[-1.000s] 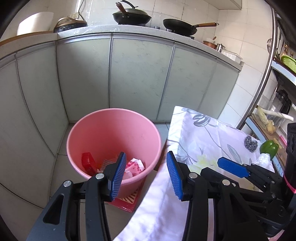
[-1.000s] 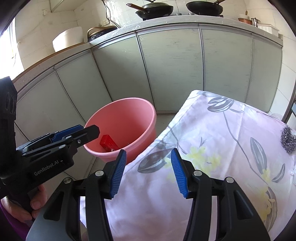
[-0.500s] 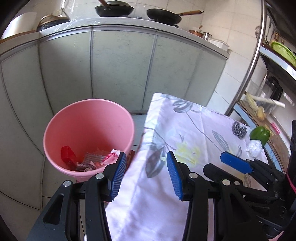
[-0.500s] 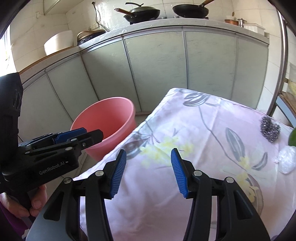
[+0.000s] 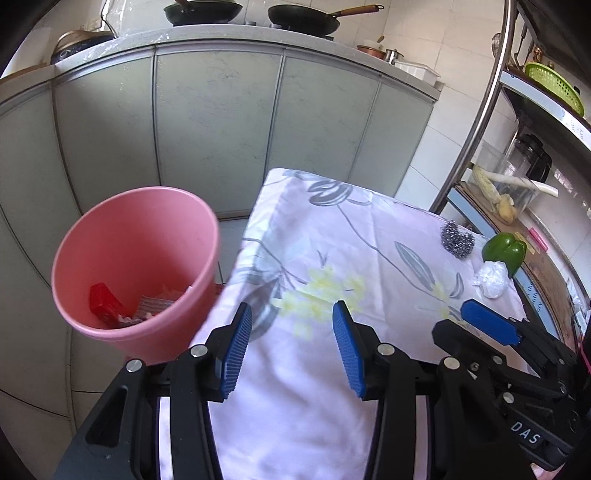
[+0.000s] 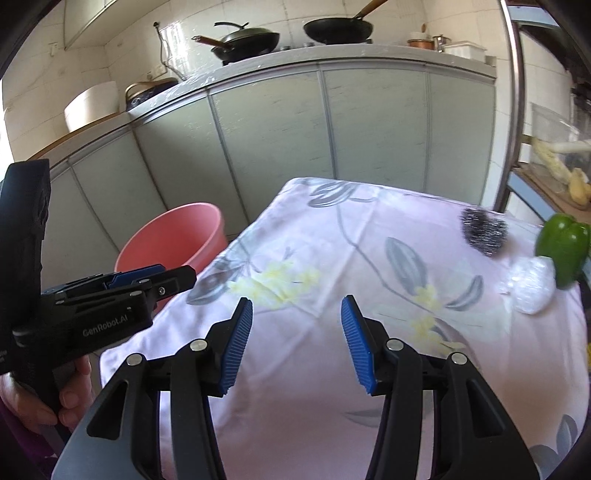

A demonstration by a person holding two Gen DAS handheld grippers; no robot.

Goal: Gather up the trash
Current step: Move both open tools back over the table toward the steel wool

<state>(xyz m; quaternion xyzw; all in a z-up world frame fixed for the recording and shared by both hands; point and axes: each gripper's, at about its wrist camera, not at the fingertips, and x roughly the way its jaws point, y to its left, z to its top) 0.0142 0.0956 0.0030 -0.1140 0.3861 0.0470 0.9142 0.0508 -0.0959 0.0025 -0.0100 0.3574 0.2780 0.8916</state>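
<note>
A pink bucket stands on the floor left of the table, with a red packet and other wrappers inside; it also shows in the right wrist view. A crumpled white plastic wad lies on the floral tablecloth at the right, beside a green pepper and a steel scourer. My left gripper is open and empty over the cloth's near left part. My right gripper is open and empty over the cloth's middle.
Grey-green cabinets run behind the bucket and table, with pans on the counter. A metal shelf rack stands at the right with a blender jug and food. The other gripper shows in each view.
Both grippers have swung right, away from the bucket and over the table. The plastic wad, pepper and scourer now sit closer in view. Both stay open and empty.
</note>
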